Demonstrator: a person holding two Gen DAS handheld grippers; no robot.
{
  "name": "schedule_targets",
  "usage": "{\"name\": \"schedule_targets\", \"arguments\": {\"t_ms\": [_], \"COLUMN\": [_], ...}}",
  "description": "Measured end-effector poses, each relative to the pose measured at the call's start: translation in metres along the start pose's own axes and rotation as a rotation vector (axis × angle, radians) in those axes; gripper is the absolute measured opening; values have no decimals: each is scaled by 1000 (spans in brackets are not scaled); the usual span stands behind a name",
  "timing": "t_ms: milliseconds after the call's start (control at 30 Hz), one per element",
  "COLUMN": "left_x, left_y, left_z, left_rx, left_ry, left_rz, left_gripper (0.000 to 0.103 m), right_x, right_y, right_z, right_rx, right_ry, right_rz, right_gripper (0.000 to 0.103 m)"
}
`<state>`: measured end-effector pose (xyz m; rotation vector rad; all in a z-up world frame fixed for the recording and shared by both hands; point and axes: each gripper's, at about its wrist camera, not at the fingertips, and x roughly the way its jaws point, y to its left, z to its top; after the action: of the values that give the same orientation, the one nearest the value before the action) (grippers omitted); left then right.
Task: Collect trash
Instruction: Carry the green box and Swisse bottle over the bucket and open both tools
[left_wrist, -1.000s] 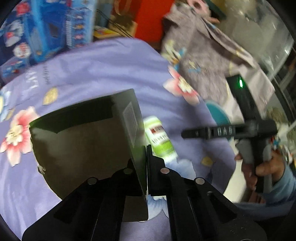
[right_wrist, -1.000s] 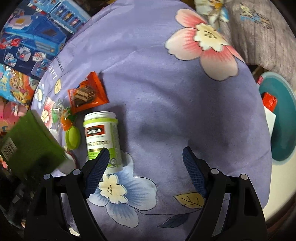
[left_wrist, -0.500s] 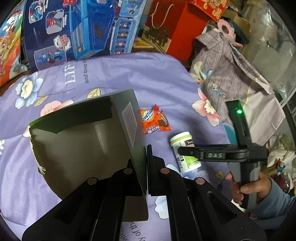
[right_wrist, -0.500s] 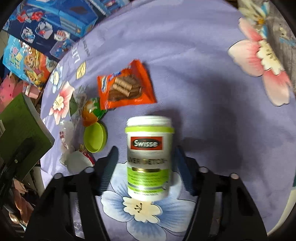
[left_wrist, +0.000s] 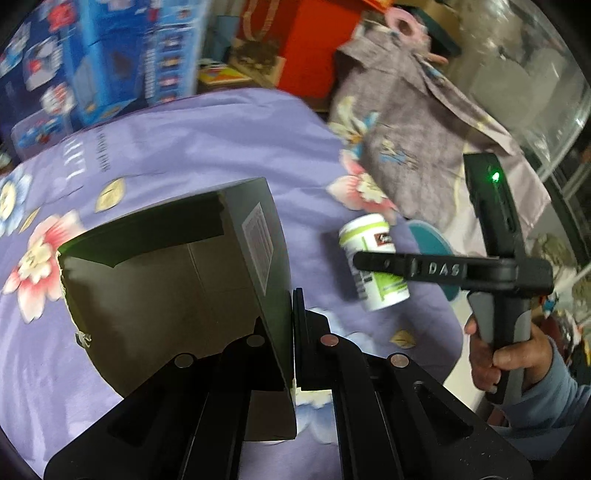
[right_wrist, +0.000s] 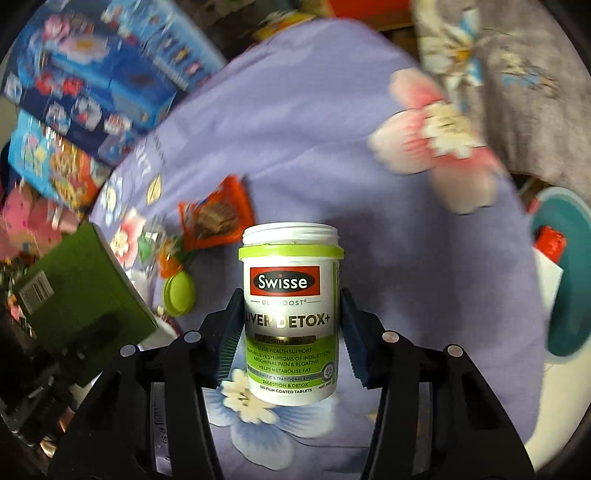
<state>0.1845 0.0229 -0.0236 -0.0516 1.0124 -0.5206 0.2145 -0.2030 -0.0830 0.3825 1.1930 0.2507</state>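
— Two tongs, both busy. The right tongs (right_wrist: 290, 332) pinch the white bottle (right_wrist: 290, 314), its blue pads (right_wrist: 231, 328) flat against both sides of the label.

— Is the bottle upright?

— From the right wrist view its cap points away from the tongs, label facing the camera. From the left wrist view the bottle (left_wrist: 373, 258) sits tilted in the right tongs (left_wrist: 373, 258), clear of the purple cloth (left_wrist: 184, 147), with a hand (left_wrist: 506, 354) round the grey handle.

— And the left tongs?

— The left tongs (left_wrist: 293, 332) are pressed together on one wall of the green box (left_wrist: 166, 273). The box is open toward the camera, bare cardboard inside, a barcode sticker on its side wall.

— Where is the box relative to the bottle?

— Left of it and well apart; in the right wrist view the box (right_wrist: 81, 295) is at the left edge.

— What lies on the cloth?

— An orange wrapper (right_wrist: 214, 218) beyond the bottle, a green lid (right_wrist: 179, 295) nearer the box, and some small crumpled wrappers (right_wrist: 166, 254) between them, too blurred to tell apart.

— Anything to the right?

— A teal bin (right_wrist: 569, 306) at the cloth's edge, something red (right_wrist: 550, 242) inside it. A grey garment (left_wrist: 417, 122) lies across the far corner of the cloth.
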Motion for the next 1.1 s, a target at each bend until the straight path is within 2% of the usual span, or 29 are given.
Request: {"name": "schedule_targets", "arguments": {"t_ms": [267,633,867,1100], "left_x": [31,76,117,157], "left_y": [-81,-195,-254,-294], "left_z": [17,38,39,37], "left_rx": [140,334,412,465], "left_ry": [47,112,169,237], "left_rz": [-37,-77,-143,-175], "left_gripper": [2,2,2,2], "right_x": [-63,-122,-151,-162], "right_y": [-73,-188,-250,-289], "right_z": [-9,-33,-54,-63], "right_rx": [110,308,411,481], "right_ry": [-127,-253,-293,-305], "right_rz": [-1,-8,-60,-90], "right_gripper": [48,48,48,48]}}
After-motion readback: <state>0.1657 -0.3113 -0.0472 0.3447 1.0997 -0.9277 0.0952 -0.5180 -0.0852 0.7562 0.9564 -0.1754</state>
